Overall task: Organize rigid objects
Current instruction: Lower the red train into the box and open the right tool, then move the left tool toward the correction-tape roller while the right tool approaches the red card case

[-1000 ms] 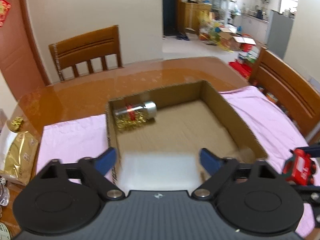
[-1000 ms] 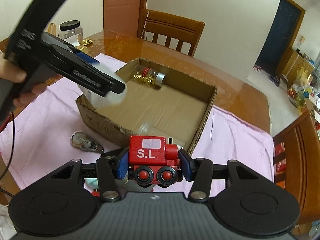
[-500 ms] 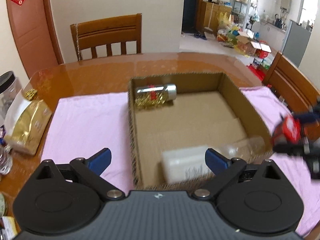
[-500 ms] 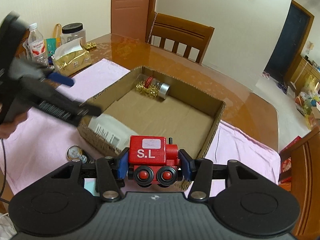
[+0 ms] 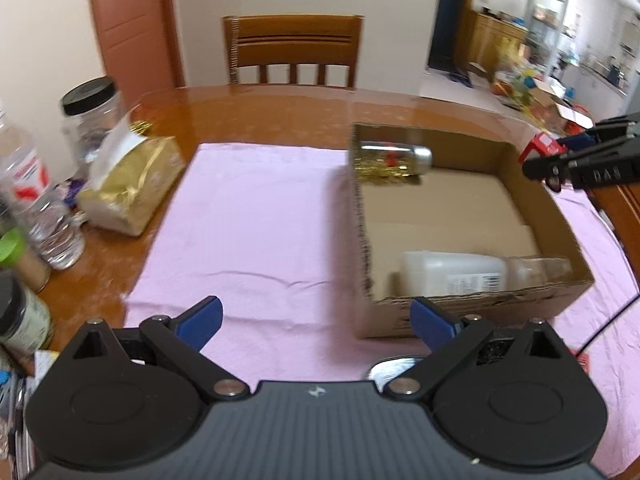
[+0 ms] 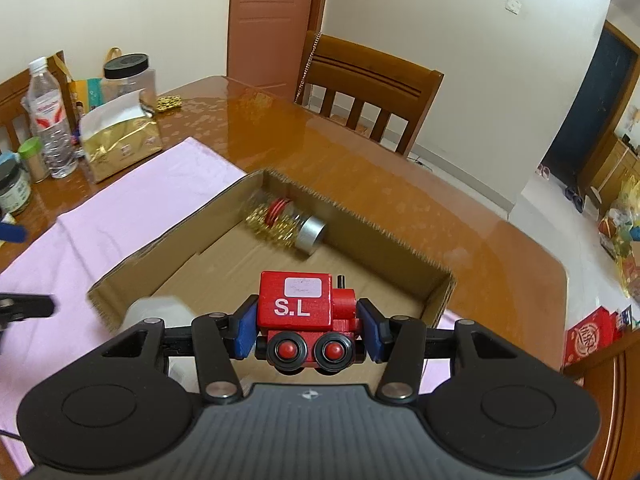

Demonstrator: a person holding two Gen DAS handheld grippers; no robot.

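Observation:
A red toy train (image 6: 296, 300) marked "S.L" is clamped between my right gripper's (image 6: 307, 332) blue pads and hangs above the open cardboard box (image 6: 360, 220). In the left wrist view that right gripper (image 5: 580, 160) and the train (image 5: 540, 146) show over the box's (image 5: 362, 240) far right wall. Inside the box, a glass jar (image 5: 390, 158) of gold trinkets lies in the far corner and a white plastic bottle (image 5: 460, 274) along the near wall. My left gripper (image 5: 316, 318) is open and empty over the pink cloth (image 5: 248, 216), left of the box.
A gold tissue pack (image 5: 128, 188), a water bottle (image 5: 32, 200), a black-lidded clear jar (image 5: 90, 116) and small containers crowd the table's left edge. A shiny round tin (image 5: 392, 366) lies on the cloth by the box's near side. A wooden chair (image 5: 294, 50) stands behind the table.
The white bottle, earlier between my left fingers over the box, now lies in it. My left gripper has drawn away to the left. My right gripper has carried the train in over the box.

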